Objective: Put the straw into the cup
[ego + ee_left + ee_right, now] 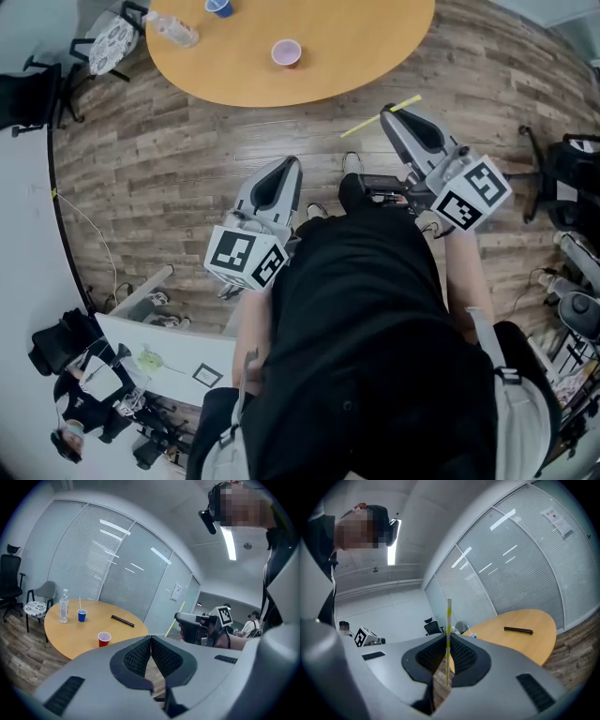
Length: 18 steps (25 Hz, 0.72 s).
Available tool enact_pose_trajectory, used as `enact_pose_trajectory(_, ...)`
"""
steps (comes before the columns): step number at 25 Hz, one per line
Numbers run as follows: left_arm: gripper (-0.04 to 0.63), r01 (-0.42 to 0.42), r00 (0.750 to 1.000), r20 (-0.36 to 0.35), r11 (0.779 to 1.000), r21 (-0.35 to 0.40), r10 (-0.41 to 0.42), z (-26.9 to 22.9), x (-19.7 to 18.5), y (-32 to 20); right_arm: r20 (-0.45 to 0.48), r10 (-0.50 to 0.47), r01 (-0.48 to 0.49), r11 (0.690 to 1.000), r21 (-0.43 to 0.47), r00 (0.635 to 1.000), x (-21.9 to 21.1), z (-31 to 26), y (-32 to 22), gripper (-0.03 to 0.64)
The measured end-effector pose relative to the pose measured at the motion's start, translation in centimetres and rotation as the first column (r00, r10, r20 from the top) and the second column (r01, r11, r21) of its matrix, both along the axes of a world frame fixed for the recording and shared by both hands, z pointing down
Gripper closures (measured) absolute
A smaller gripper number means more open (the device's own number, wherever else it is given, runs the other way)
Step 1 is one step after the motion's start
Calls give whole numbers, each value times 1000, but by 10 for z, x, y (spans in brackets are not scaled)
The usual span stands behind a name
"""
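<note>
**Clerk:** Start at the far left.

**Checker:** One chair (112, 42) with a patterned seat, beside the round table (309, 89). On the table, left to right:
- a water bottle (172, 30)
- a blue cup (218, 7) with a white straw (79, 603) standing in it
- a red cup (286, 52), empty as far as I can see
- a black stick (123, 620) lying flat, further along

**Clerk:** Grippers?

**Checker:** Left gripper (151, 641): jaws pressed together with nothing between them, held over the wood floor (187, 169), well apart from the table. Right gripper (447, 641): jaws clamped on the yellow-striped straw (449, 620), which crosses them and sticks out on both sides.

**Clerk:** So where is the task's item?

**Checker:** In the right gripper, off the table and not yet in any cup. My guess is the red cup is the one to fill. It stands well apart from the straw.

**Clerk:** Hazards?

**Checker:** These are judgements, listed in order:
- The straw is thin and held at one spot, so it may swivel or slide in the pads on the way over, and the tip would then miss the mouth.
- Too firm a squeeze could flatten it.
- The red cup looks light and nothing steadies it, so a knock on the rim from the straw tip could tip it or push it away.
- If the straw is let go before it leans on the rim, it could fall out onto the table.
</note>
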<state>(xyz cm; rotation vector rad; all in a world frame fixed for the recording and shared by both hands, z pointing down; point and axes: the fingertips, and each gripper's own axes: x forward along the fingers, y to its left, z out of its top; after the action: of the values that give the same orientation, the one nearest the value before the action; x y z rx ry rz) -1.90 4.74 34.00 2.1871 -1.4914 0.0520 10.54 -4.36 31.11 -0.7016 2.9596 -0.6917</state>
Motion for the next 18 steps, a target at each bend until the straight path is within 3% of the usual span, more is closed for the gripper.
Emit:
enact_pose_trajectory(8, 580, 61, 998, 14, 998, -22, -60, 8, 21, -40, 11, -31, 31, 999, -18, 999, 27, 10, -49, 583)
enact_pose_trajectory(18, 580, 117, 993, 33, 992, -54, -115, 12, 22, -68, 26, -73, 74, 995, -60, 997, 24, 23, -86, 583)
